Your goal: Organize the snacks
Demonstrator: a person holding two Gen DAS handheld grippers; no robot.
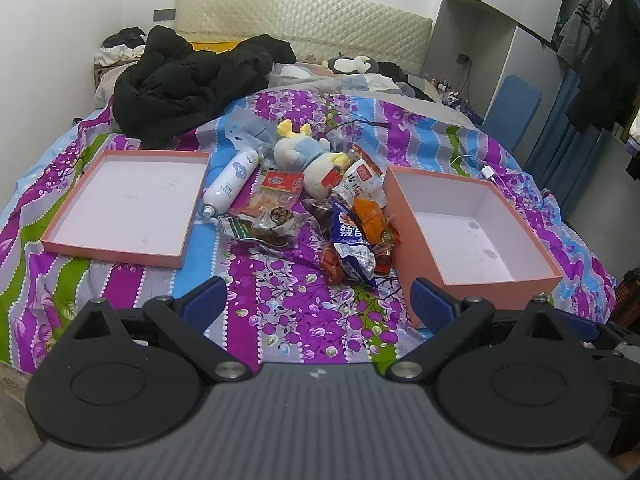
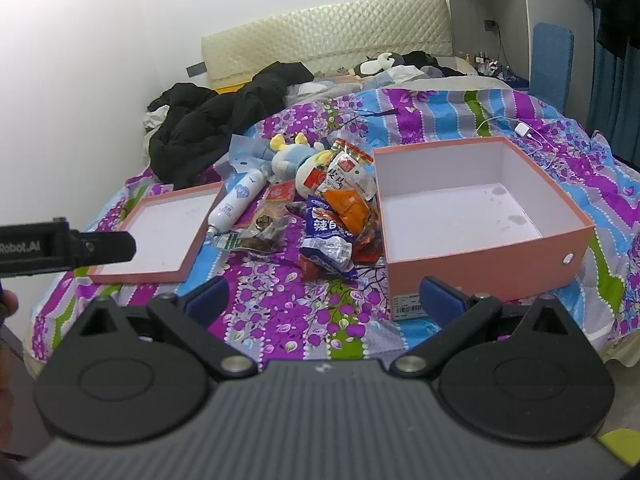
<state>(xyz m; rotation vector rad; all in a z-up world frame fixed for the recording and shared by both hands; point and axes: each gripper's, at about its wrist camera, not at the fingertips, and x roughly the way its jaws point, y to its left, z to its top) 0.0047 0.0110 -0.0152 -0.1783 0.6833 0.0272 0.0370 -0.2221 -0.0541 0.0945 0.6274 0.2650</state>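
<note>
while both tongs hang over the near edge of the bed (image 1: 304, 300), neither has hold of anything: the left tongs (image 1: 316, 300) stand wide apart with only the flowered bedspread between the blue pads, and the right tongs (image 2: 326, 300) are spread just as wide, the right-hand pad just in front of the deep pink box (image 2: 480, 216). that box sits open and empty on the right side of the bed, a barcode label on its near wall. its shallow pink lid (image 1: 124, 204) lies upside down on the left side, also empty. between the two lies the snack pile (image 1: 352, 224): a blue-and-white packet (image 2: 328, 240) nearest the camera, an orange packet (image 2: 348, 208) just behind it touching the box's left wall, a clear packet with a red label (image 2: 348, 172) further back, and a clear bag of dark snacks (image 2: 264, 228) toward the lid. a white spray bottle (image 1: 232, 182) lies slanted beside the lid's right edge, and a plush toy (image 1: 308, 152) rests behind the packets. a black jacket (image 1: 180, 84) is heaped at the far left of the bed. in the right wrist view the left tool's body (image 2: 68, 248) shows at the left edge.
</note>
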